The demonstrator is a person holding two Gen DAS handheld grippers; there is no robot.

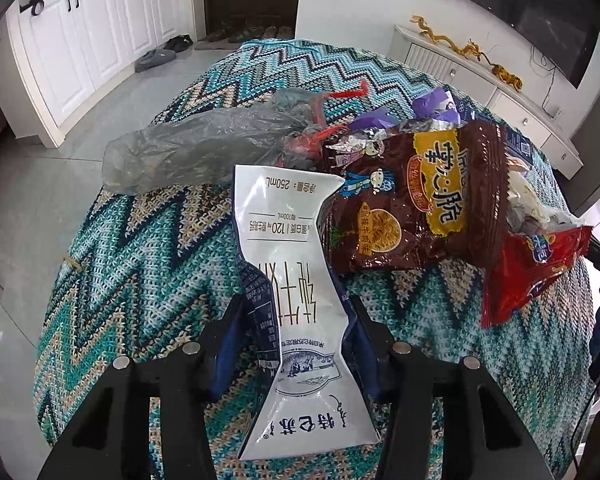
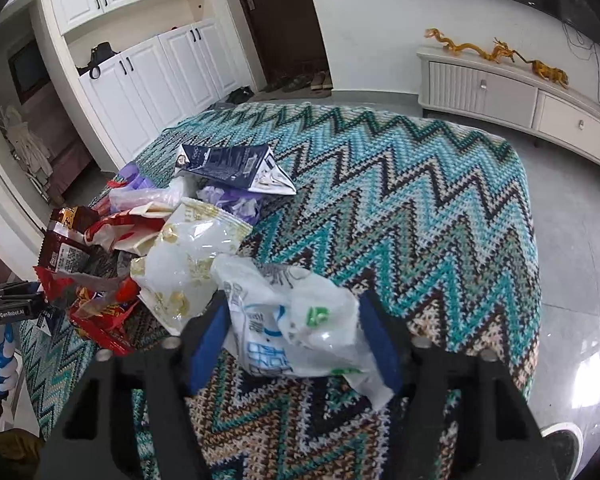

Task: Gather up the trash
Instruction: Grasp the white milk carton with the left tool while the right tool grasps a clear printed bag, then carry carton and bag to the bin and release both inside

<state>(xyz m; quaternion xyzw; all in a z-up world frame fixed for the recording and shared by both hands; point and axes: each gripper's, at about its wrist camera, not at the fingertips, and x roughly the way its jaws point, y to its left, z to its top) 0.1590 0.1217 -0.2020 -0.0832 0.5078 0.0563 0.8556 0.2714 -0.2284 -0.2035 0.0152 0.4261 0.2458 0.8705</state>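
White cabinets, a dark door with shoes at its foot, and a low white sideboard carrying golden dragon figures ring a table under a zigzag knit cloth in teal, cream and navy. At the near edge of that cloth, the left gripper points forward with its blue-padded fingers pinched on a flattened white milk carton, which stands up between them and is creased at the waist. Beyond the carton lie a grey plastic bag with red ties, a brown noodle packet, a red wrapper at the right, and purple scraps further back. The right gripper also reaches forward low over the cloth, its fingers closed around a crumpled white plastic bag with blue and green print, which bulges above and droops below them. To its left sits the trash heap: a white-and-gold bag touching the held bag, red and brown wrappers beside it, and a dark blue flattened carton at the far side over purple scraps. At the far left edge of the right view, a gloved hand grips the other tool's handle. Grey tiled floor surrounds the table.
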